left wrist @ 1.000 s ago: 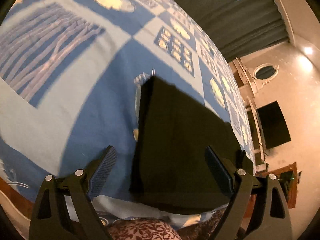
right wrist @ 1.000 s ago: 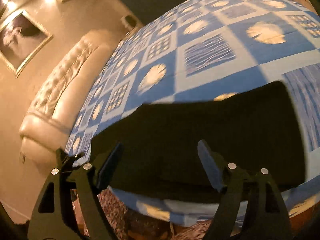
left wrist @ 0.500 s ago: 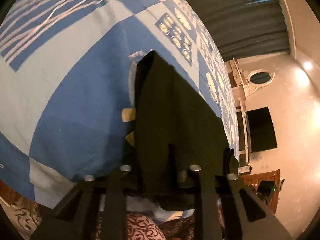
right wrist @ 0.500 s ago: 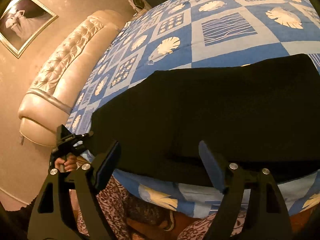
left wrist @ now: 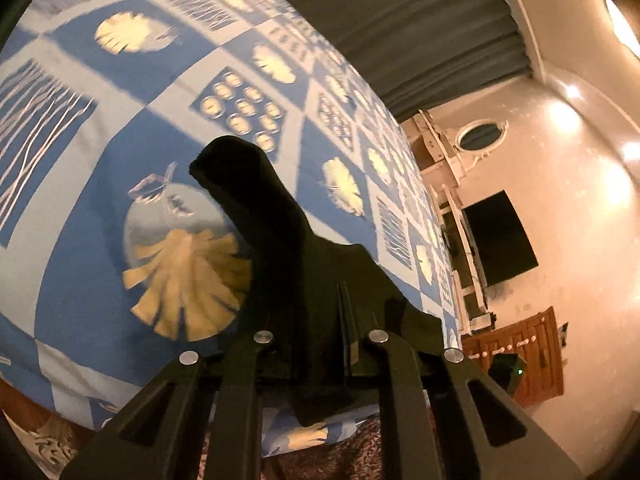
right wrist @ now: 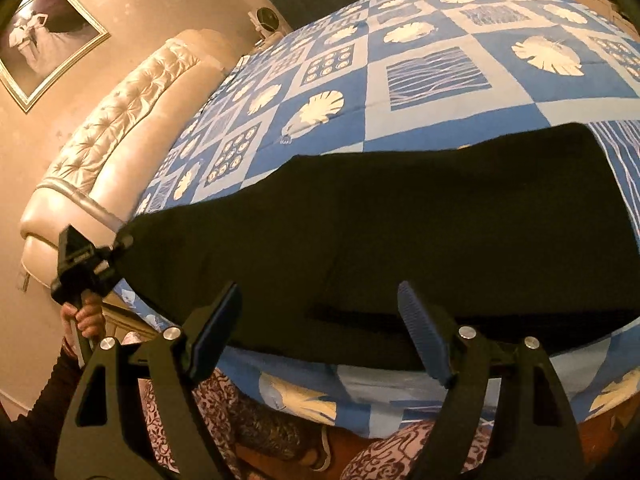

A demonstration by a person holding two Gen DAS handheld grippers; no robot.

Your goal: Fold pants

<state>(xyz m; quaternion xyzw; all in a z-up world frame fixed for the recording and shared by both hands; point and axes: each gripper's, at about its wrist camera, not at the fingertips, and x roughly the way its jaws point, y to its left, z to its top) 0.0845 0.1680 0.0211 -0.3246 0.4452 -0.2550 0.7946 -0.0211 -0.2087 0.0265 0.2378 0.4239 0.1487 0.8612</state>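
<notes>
A second ago the left gripper (left wrist: 320,344) stood spread over the end of the black pants (right wrist: 400,232); now its jaws are pressed together on that end, pinching the cloth, and it has risen, so a dark tongue of fabric (left wrist: 256,208) hangs up off the blue patterned bedspread (left wrist: 100,184) ahead of the jaws. From the right wrist view the same gripper (right wrist: 86,260) shows at the pants' far left end, a hand (right wrist: 84,314) beneath it. The right gripper (right wrist: 320,328) stays spread, nothing between its jaws; the near long edge of the pants lies just ahead of them, the rest flat on the bed beyond. The fold looks begun: one end is lifted, probably to be carried over toward the other.
</notes>
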